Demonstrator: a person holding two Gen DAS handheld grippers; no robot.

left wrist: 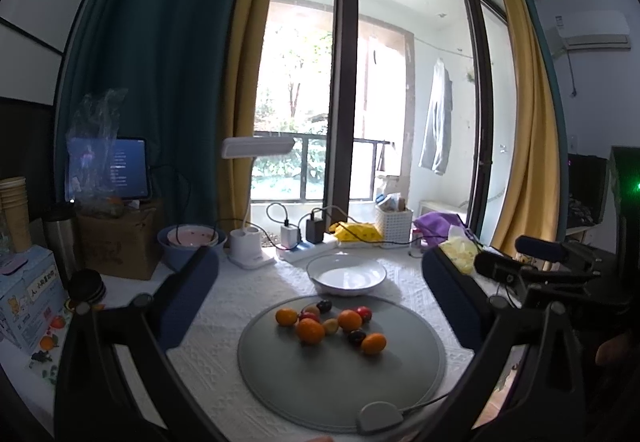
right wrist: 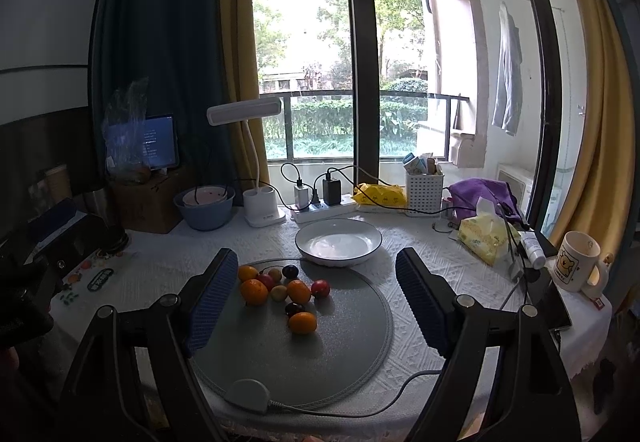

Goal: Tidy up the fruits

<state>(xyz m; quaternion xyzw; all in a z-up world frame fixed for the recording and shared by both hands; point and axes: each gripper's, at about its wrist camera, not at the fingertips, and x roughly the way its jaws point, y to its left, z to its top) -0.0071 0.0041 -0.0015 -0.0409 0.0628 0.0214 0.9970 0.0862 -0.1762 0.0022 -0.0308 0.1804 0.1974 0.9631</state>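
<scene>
Left gripper (left wrist: 320, 286): jaws apart, empty, above the mat.
Right gripper (right wrist: 316, 290): jaws apart, empty.
Fruits (right wrist: 280, 292): loose cluster on grey mat (right wrist: 344, 354).
Plate (right wrist: 338, 242): empty, just behind mat.

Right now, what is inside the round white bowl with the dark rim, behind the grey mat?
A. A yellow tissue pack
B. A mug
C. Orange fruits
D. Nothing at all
D. The round white bowl with the dark rim shows only its bare glossy inside, while the small orange, red and dark fruits all lie on the round grey mat in front of it.
</scene>
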